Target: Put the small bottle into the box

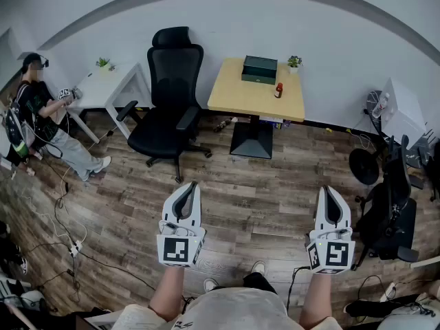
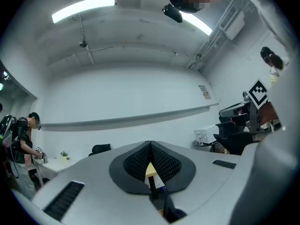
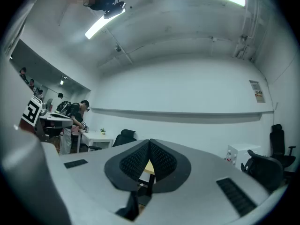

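Observation:
A small red bottle (image 1: 278, 90) stands on the yellow table (image 1: 237, 95) across the room, beside a dark green box (image 1: 259, 69) with its lid down. Both grippers are held low over the wooden floor, far from the table. My left gripper (image 1: 187, 187) is shut with nothing in it, and my right gripper (image 1: 330, 192) is shut and empty too. In the left gripper view the jaws of the left gripper (image 2: 150, 146) meet at their tips, with a sliver of the yellow table (image 2: 151, 170) behind them. The right gripper (image 3: 149, 143) shows the same in its own view.
A black office chair (image 1: 167, 102) stands left of the yellow table. A white desk (image 1: 103, 88) with a small plant is at the far left, a person (image 1: 41, 115) beside it. More black chairs and a fan (image 1: 385, 184) crowd the right. Cables lie on the floor at left.

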The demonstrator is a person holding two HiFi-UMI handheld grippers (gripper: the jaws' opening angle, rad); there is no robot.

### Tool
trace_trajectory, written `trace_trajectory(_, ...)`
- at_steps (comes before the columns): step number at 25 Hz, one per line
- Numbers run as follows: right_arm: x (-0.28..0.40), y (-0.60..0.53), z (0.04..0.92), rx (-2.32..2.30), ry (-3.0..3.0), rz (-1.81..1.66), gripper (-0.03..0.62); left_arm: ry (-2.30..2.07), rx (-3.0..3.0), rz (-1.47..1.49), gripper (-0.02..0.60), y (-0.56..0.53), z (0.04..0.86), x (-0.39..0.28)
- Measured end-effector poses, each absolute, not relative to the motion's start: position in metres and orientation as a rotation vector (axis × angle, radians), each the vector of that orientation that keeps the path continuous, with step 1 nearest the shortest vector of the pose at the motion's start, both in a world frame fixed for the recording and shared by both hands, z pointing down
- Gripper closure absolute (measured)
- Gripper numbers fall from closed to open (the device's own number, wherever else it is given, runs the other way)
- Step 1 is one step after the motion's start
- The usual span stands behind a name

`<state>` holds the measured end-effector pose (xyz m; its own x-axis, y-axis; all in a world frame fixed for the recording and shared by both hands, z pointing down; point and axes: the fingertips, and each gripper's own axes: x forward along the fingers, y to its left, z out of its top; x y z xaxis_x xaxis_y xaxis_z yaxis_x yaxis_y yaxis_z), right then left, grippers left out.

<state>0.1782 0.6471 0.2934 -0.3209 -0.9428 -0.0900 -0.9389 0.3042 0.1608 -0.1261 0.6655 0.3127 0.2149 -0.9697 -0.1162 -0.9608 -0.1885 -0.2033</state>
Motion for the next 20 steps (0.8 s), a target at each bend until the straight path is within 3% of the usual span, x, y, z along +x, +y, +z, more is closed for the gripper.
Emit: trace_trajectory(20, 0.183, 0.654, 0.31, 1.818, -2.538, -0.198, 0.579, 1.819, -2.274, -0.092, 0.574, 0.676, 0.318, -0.104)
